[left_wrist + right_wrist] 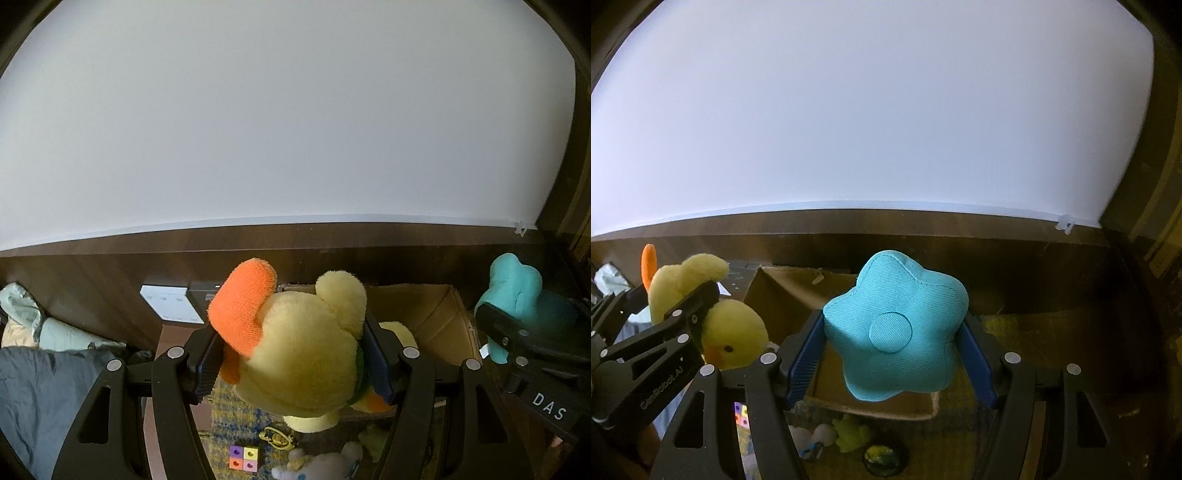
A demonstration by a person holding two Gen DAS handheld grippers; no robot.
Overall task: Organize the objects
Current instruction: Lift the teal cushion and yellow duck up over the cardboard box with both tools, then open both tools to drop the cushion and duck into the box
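Two soft toys are up in the air at once: my left tongs [295, 354] are clamped on the yellow plush duck [306, 354], my right tongs [892, 354] on the teal star cushion [897, 328], both just above the open cardboard box [798, 291]. Plush squashes, so either could slip and land on the rug [236, 424] among the small toys, or the tongs could collide.

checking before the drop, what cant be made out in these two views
- Cardboard box floor: left wrist view, yellow plush duck covers it; right wrist view, teal star cushion covers it.
- Small toys on the rug: cut off by the bottom edge and gripper fingers, both views.
- Duck's face: left wrist view shows only its back.
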